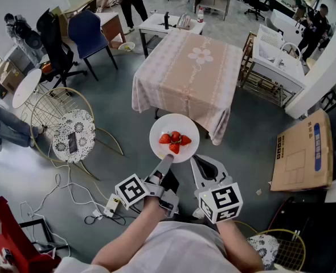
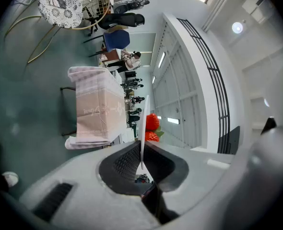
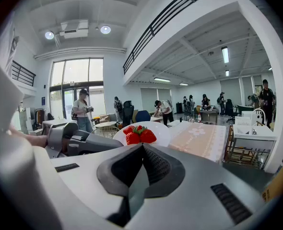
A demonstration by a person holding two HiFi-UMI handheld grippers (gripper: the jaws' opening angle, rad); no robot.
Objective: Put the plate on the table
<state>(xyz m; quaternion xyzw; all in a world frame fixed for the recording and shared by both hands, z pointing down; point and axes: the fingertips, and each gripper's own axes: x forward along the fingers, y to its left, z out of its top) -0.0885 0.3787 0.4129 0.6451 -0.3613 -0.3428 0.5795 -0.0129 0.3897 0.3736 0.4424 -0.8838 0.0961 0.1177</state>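
Observation:
A white plate (image 1: 182,127) with three strawberries (image 1: 175,140) on it hangs in the air, short of the table (image 1: 188,73) with the pink cloth. My left gripper (image 1: 167,160) is shut on the plate's near rim. In the left gripper view the plate (image 2: 144,123) stands edge-on between the pads, with the strawberries (image 2: 152,122) beyond and the table (image 2: 96,110) to the left. My right gripper (image 1: 196,159) floats just right of the plate, shut and empty. In the right gripper view the closed gripper (image 3: 141,147) points at the plate (image 3: 158,131) and the table (image 3: 199,140).
Round wire chairs (image 1: 71,132) stand to the left on the grey floor, with cables (image 1: 60,195) trailing near them. A cardboard box (image 1: 302,152) lies at the right, next to a white column (image 1: 322,78). Beyond the table are desks, office chairs and several people.

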